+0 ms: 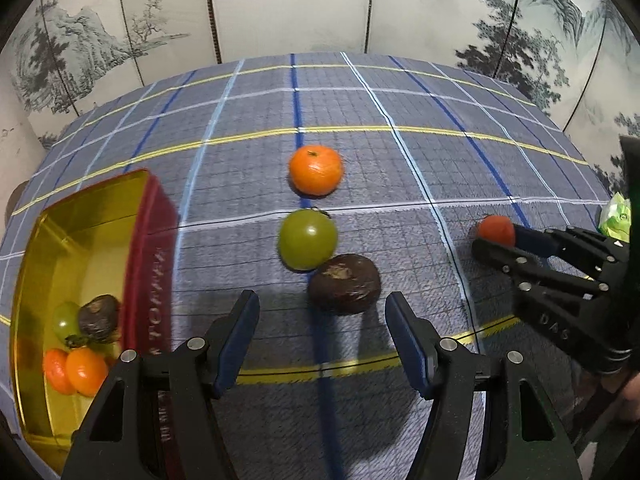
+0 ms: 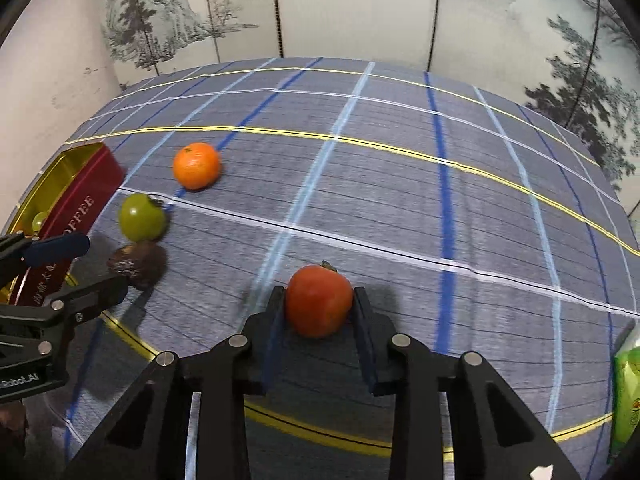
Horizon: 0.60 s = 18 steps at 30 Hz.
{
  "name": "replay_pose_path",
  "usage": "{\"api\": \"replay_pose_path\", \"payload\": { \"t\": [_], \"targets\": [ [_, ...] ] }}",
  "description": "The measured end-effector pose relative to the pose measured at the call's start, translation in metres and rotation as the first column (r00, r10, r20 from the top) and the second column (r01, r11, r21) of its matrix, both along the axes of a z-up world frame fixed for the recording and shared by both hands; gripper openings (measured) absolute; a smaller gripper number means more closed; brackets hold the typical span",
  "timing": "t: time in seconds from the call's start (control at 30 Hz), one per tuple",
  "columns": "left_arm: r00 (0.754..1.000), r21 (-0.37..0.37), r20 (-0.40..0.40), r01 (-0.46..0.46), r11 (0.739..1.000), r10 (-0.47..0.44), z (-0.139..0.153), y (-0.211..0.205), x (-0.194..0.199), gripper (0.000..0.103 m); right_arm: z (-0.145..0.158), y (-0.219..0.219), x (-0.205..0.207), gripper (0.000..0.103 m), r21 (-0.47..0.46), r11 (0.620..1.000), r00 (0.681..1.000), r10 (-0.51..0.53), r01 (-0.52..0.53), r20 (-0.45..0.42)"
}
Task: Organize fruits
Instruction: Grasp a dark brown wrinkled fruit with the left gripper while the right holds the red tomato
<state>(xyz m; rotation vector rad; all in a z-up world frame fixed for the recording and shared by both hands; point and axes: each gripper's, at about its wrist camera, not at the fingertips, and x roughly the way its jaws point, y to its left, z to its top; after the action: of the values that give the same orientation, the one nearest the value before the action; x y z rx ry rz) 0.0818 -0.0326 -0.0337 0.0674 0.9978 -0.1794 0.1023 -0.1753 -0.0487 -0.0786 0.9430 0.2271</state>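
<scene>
Left gripper (image 1: 322,312) open, hovering over plaid blue tablecloth (image 1: 400,160), dark brown round fruit (image 1: 345,284) just ahead of its fingertips. Green round fruit (image 1: 307,239) touching it, orange mandarin (image 1: 316,170) further toward far edge. Red tin box with gold inside (image 1: 150,248) at left edge, several fruits inside. Right gripper (image 1: 494,236) clamped on red tomato-like fruit (image 1: 496,230) near right edge.

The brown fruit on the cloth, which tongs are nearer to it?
Left. The left tongs stand open just short of the brown fruit; the right tongs grip the tomato farther off.
</scene>
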Motion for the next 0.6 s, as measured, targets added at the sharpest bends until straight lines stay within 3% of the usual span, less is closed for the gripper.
{"api": "replay_pose_path", "payload": {
  "t": [0.37,0.6],
  "targets": [
    [1.0,-0.001,-0.013,0.02,1.0,-0.02,-0.012,-0.013,0.009,0.066,-0.002,-0.023,-0.006,0.029,0.023,0.999,0.999,-0.039,0.038,0.019],
    [1.0,-0.006,-0.008,0.017,1.0,-0.017,-0.015,-0.012,0.015,0.055,-0.004,-0.022,-0.006,0.03,0.006,0.999,0.998,-0.033,0.033,0.046]
  ]
}}
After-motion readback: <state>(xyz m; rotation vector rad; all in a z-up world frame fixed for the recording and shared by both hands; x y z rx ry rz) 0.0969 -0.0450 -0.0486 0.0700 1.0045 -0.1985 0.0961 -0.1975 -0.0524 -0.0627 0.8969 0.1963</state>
